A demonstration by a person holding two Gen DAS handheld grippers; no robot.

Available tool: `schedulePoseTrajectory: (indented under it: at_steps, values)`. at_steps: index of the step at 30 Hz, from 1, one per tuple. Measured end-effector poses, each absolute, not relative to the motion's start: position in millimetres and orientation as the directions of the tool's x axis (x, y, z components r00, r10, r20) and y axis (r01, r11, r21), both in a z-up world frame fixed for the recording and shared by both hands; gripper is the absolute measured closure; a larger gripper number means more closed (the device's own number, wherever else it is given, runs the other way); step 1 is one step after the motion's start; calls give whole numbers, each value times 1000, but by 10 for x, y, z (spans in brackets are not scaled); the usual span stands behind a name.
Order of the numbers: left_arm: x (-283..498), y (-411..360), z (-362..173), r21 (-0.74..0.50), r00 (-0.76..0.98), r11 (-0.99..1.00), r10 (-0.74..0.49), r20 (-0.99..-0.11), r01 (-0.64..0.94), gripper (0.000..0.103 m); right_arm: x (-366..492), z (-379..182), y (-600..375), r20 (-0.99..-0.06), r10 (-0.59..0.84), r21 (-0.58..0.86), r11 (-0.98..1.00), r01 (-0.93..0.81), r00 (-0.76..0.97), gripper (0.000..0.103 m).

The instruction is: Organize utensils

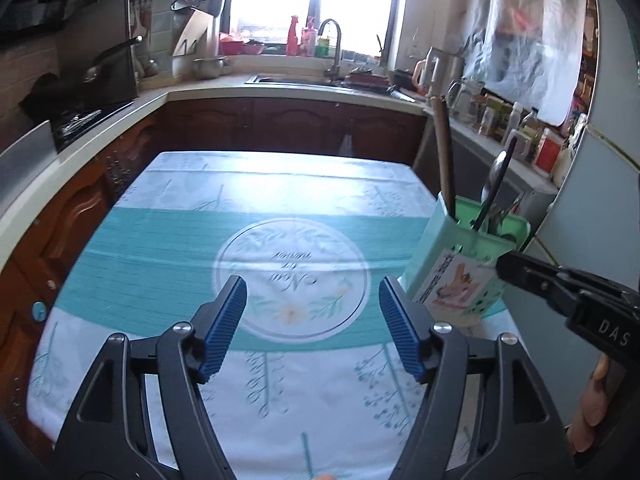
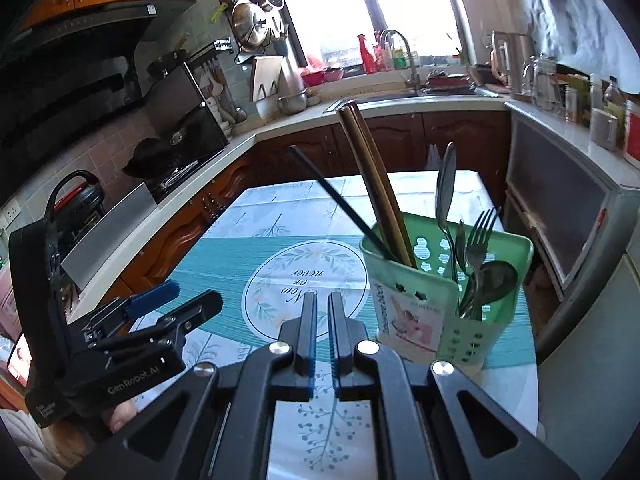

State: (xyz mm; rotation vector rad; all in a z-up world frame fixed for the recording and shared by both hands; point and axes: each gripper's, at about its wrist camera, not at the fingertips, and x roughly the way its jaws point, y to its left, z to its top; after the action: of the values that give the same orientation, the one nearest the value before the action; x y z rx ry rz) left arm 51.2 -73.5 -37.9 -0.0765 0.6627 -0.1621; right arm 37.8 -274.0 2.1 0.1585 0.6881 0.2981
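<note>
Since no loose utensil shows on the tablecloth (image 1: pixel 180 272), both claws idle empty: the left gripper (image 1: pixel 312 312) spread wide, the right gripper (image 2: pixel 320 320) nearly closed, only a slit between its pads. At two o'clock the green utensil holder (image 2: pixel 452 292) sorts chopsticks (image 2: pixel 376 184) left, spoons and fork (image 2: pixel 480 232) right, so the task looks finished. Beyond, at twelve, counter, sink (image 1: pixel 304 80), window.

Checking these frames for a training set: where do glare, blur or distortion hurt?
Left wrist view: window blown out, glare whitening the tablecloth's far edge, print slightly blurred. Right wrist view: window overexposed, fisheye bending the counter, utensil holder sharp.
</note>
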Motion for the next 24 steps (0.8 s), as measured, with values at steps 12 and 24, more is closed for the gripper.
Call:
schedulePoseTrajectory:
  at_steps: [12,24]
  values:
    - [290,-662,-290,-130,780,981,-193,-595,143,30,792,65,-2857,-620,219,179,974,-136,753,98]
    - [711,-811,-424,-162,735,977,-212,-644,140,30,1284,-65,-2883,-650,216,172,976,-135,729,98]
